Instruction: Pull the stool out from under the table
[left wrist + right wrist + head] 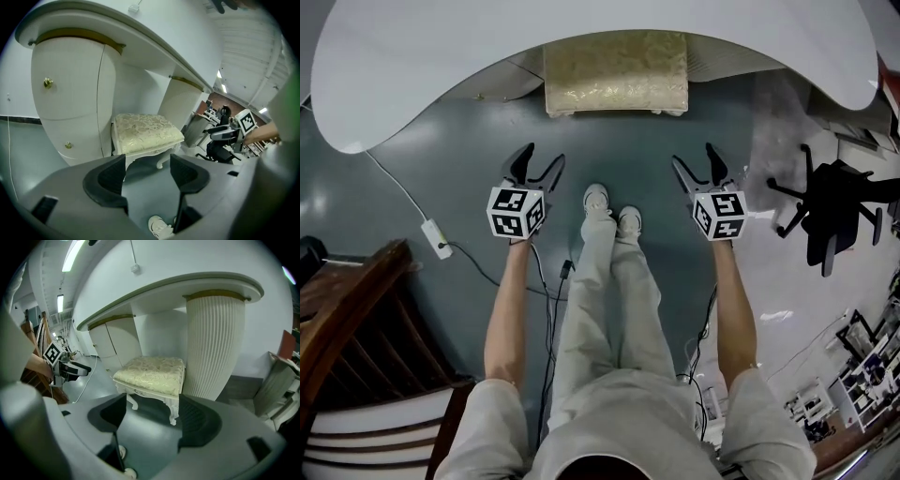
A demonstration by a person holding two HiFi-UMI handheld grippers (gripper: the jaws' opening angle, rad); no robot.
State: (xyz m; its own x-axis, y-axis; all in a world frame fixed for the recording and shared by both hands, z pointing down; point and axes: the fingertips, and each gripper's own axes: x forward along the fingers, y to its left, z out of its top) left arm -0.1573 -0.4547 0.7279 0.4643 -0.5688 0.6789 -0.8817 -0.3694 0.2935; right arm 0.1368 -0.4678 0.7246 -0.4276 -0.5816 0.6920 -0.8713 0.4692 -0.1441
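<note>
A stool (616, 73) with a cream patterned cushion and white carved legs stands on the floor, tucked partly under the white table top (441, 56). My left gripper (539, 161) and right gripper (696, 159) hover side by side in front of it, both short of it and apart from it. Each is open with nothing between its fingers. The stool (145, 132) shows beyond the left gripper (147, 166), and the stool (152, 373) also lies ahead of the right gripper (152, 411), a little to the left.
The table rests on a white cabinet with brass knobs (70, 93) and a ribbed column (213, 348) on either side of the stool. A black office chair (830, 202) stands at right, dark wooden furniture (356, 319) at left. A cable with a plug block (436, 237) crosses the floor. The person's shoes (609, 211) are between the grippers.
</note>
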